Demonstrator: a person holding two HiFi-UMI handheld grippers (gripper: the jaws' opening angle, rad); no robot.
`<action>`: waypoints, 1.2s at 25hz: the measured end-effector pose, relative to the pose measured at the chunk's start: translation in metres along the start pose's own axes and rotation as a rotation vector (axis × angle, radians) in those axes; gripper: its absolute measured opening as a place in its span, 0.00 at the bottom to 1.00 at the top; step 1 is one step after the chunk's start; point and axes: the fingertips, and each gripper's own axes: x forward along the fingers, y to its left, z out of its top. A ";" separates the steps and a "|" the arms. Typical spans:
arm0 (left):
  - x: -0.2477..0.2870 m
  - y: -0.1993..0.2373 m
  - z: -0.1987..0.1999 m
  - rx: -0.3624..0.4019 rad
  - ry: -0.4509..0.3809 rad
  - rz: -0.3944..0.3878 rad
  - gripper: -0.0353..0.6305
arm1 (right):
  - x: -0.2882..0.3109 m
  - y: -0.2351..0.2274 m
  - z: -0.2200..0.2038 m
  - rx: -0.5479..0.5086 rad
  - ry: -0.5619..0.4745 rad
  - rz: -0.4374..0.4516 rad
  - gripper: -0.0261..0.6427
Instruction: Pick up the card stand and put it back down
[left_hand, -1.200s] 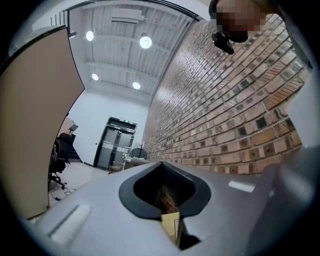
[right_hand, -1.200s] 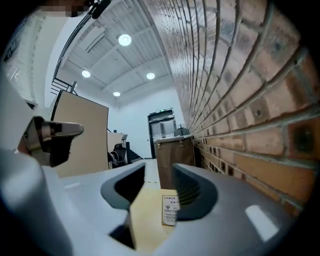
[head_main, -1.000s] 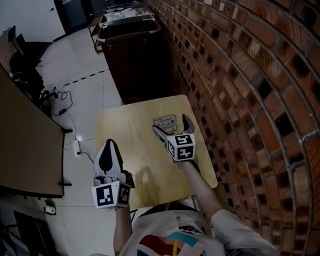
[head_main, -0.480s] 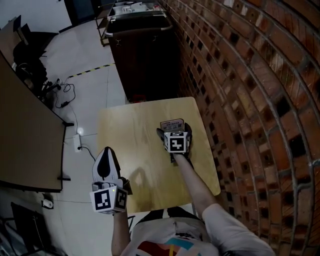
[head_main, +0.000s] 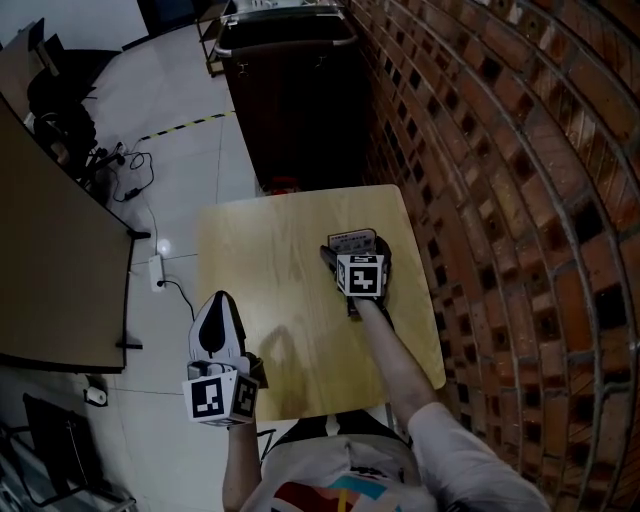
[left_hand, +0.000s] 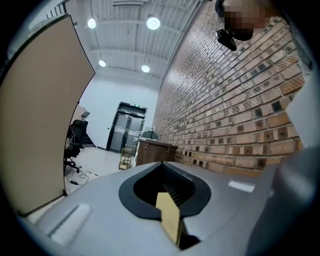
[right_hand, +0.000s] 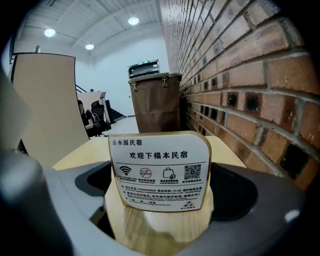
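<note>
The card stand (head_main: 352, 241), a small wooden-based sign with a white printed card, stands upright on the light wooden table (head_main: 260, 260) near its right side. My right gripper (head_main: 354, 251) reaches down to it with its jaws on either side of the card. In the right gripper view the card stand (right_hand: 159, 170) fills the space between the jaws of the right gripper (right_hand: 160, 197), with gaps on both sides. Those jaws have just been opening and are open wide. My left gripper (head_main: 218, 303) hangs off the table's left edge, shut and holding nothing (left_hand: 167, 192).
A brick wall (head_main: 500, 150) runs close along the table's right side. A dark brown cabinet (head_main: 290, 90) stands beyond the far edge. At left there is a large brown desk panel (head_main: 50, 270), cables on the floor (head_main: 130, 185) and an office chair (head_main: 60, 110).
My right gripper has come down and forward, so its jaws now flank the card stand instead of sitting behind it. The left gripper has sunk a little beside the table.
</note>
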 end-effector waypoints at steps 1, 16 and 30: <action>0.000 0.001 0.000 0.000 0.000 0.002 0.06 | 0.001 0.000 0.001 -0.002 -0.003 0.008 0.90; 0.002 0.010 0.003 -0.001 -0.006 0.024 0.06 | -0.002 0.004 0.007 0.004 -0.069 -0.024 0.90; 0.004 -0.020 0.017 -0.008 -0.059 -0.034 0.06 | -0.124 0.028 0.094 -0.030 -0.379 0.060 0.90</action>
